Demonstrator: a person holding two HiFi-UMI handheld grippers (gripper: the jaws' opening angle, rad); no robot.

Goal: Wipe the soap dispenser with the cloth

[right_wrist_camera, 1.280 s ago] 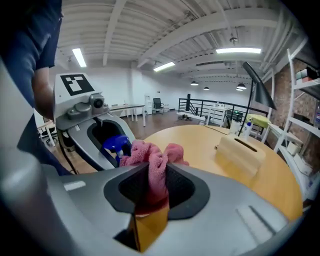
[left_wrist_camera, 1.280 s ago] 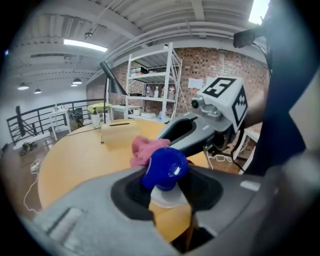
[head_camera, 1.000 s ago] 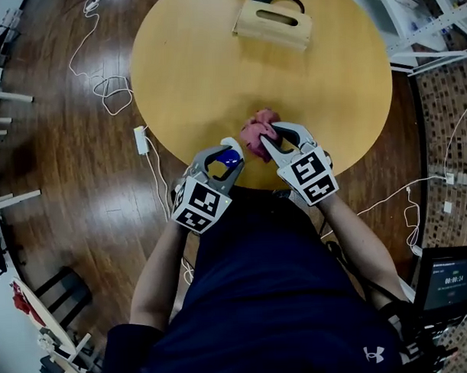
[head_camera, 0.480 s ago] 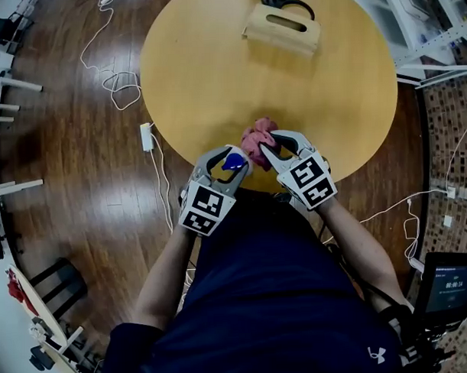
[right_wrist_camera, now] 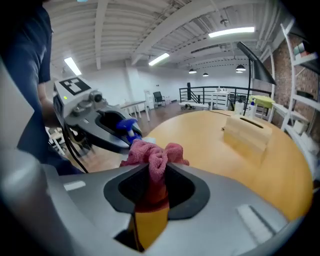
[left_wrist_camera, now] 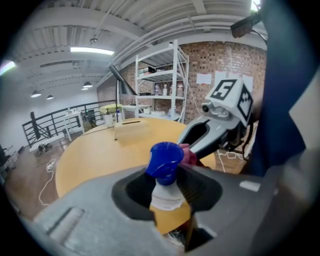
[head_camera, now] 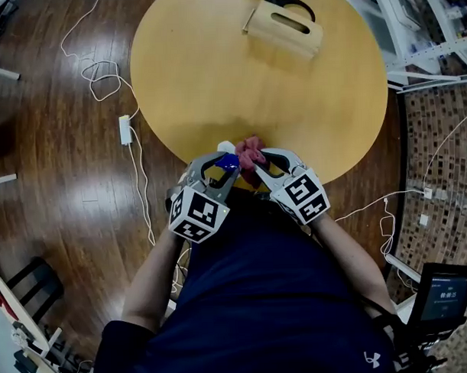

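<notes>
One: Two sets of tongs meet at the near rim of the round counter (head_camera: 214, 83), right in front of the person's body. What does the left one have?

Other: The left tongs (head_camera: 221, 165) are clamped on the soap dispenser (left_wrist_camera: 165, 165). Their jaws have just been closing, and the bottle's pale neck sits between them, with the blue pump head standing up above them.

One: Is the bottle standing on the counter?

Other: I cannot tell. Its lower part is hidden behind the jaws in every view. It sits over the counter's near edge, roughly upright.

One: And the right side?

Other: The right tongs (head_camera: 257, 164) are narrowly closed on the pink cloth (right_wrist_camera: 152, 157). A fold is pinched between the jaws, and the bunched rest bulges out past the tips.

One: How close is the cloth to the bottle?

Other: Just beside the pump head, on the side facing the right tongs. In the left gripper view the pink bunch shows directly behind the blue head. Whether it presses on it, I cannot say.

One: Anything else on the counter?

Other: A wooden box (head_camera: 284, 27) with a slot in its top stands at the far edge, well apart from both tongs. A white cable and a power strip (head_camera: 125, 130) lie on the dark wooden floor to the left.
</notes>
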